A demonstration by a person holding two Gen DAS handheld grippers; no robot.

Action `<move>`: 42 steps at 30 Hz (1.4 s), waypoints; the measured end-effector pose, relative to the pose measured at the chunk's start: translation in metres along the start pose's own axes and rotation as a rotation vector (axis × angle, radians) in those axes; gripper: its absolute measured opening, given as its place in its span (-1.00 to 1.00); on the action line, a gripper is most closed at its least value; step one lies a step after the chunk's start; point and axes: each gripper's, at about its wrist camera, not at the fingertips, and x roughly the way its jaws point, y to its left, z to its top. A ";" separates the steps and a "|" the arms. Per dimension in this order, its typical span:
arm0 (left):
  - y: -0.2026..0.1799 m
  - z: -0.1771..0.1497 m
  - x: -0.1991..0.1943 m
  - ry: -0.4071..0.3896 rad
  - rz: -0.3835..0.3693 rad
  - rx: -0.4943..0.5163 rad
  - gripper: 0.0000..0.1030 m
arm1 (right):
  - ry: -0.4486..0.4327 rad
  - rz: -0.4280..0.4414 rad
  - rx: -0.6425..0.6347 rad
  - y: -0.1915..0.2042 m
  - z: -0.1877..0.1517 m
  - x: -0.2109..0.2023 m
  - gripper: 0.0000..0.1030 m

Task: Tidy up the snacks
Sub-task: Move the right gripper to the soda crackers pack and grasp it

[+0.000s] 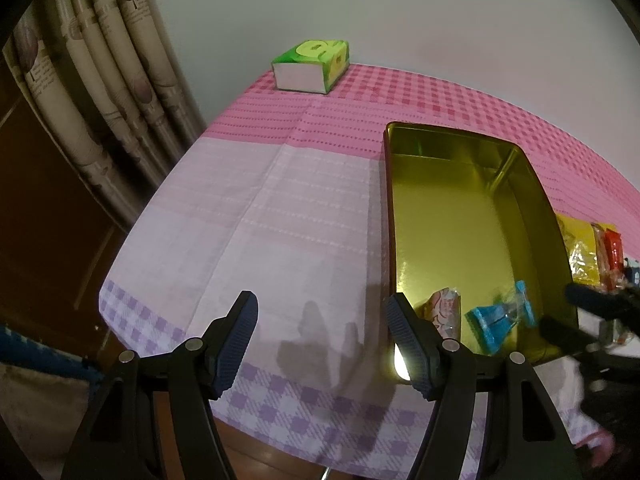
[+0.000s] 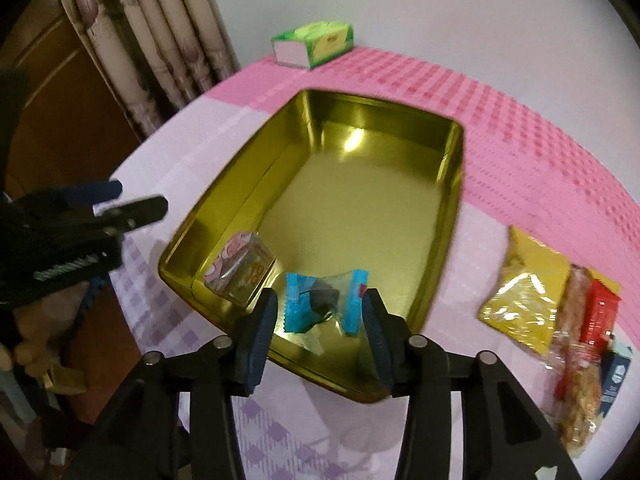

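A gold tin tray (image 1: 460, 216) (image 2: 360, 184) sits on the checked tablecloth. Inside its near end lie a pink wrapped snack (image 1: 444, 308) (image 2: 240, 272) and a blue wrapped candy (image 1: 500, 320) (image 2: 324, 300). My right gripper (image 2: 322, 320) is open above the tray's near edge, its fingers either side of the blue candy, which lies on the tray floor. My left gripper (image 1: 322, 336) is open and empty over the cloth left of the tray; it also shows in the right wrist view (image 2: 104, 208). A yellow packet (image 2: 524, 300) (image 1: 580, 252), a red packet (image 2: 600, 312) (image 1: 612, 252) and other snacks lie right of the tray.
A green tissue box (image 1: 312, 64) (image 2: 316, 44) stands at the table's far edge. Curtains (image 1: 92, 92) and a wooden door hang to the left. The table's near edge (image 1: 280, 432) runs just under the left gripper. A blue box (image 2: 616, 380) lies by the snack pile.
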 end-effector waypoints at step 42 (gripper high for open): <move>-0.182 -0.040 -0.037 -0.083 -0.282 0.432 0.34 | -0.009 -0.249 0.421 -0.235 -0.127 -0.074 0.08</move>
